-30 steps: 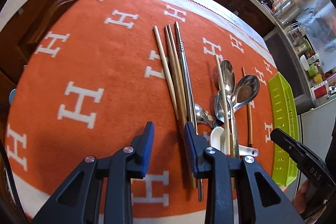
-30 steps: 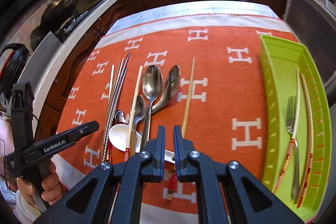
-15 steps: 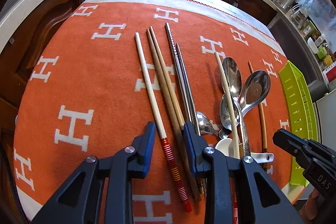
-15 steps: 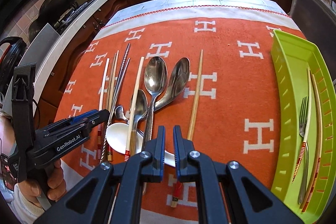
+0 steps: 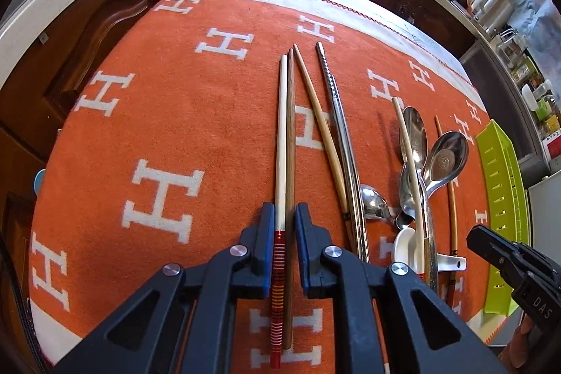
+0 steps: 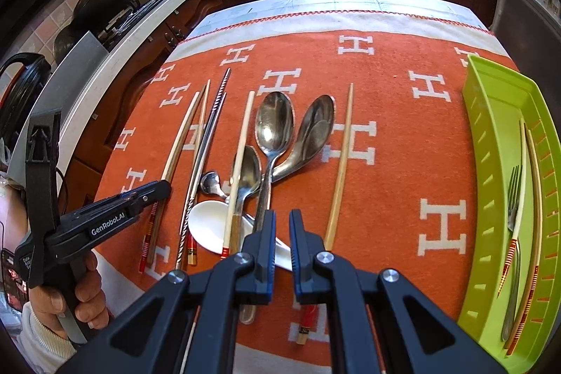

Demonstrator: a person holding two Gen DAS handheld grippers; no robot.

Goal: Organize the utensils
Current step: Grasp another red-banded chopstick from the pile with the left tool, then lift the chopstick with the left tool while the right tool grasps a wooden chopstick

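L tongs [image 5: 283, 226] spread narrowly, straddled red-banded chopstick [image 5: 279, 142] & brown chopstick [image 5: 290, 142], long axes running straight ahead along fingers, far from green tray [image 5: 505, 198]. R tongs [image 6: 282, 230] nearly closed, empty, nearer tray.

At the bottom centre, the right hand-held gripper [image 6: 282, 230] has its jaws nearly together with nothing between them. Above it, spoons [image 6: 274, 125] and chopsticks [image 6: 339, 170] lie on the orange cloth [image 6: 403, 142]. A green tray [image 6: 491, 184] at right holds a fork [image 6: 513, 195]. The left hand-held gripper [image 6: 154, 193] is at lower left.
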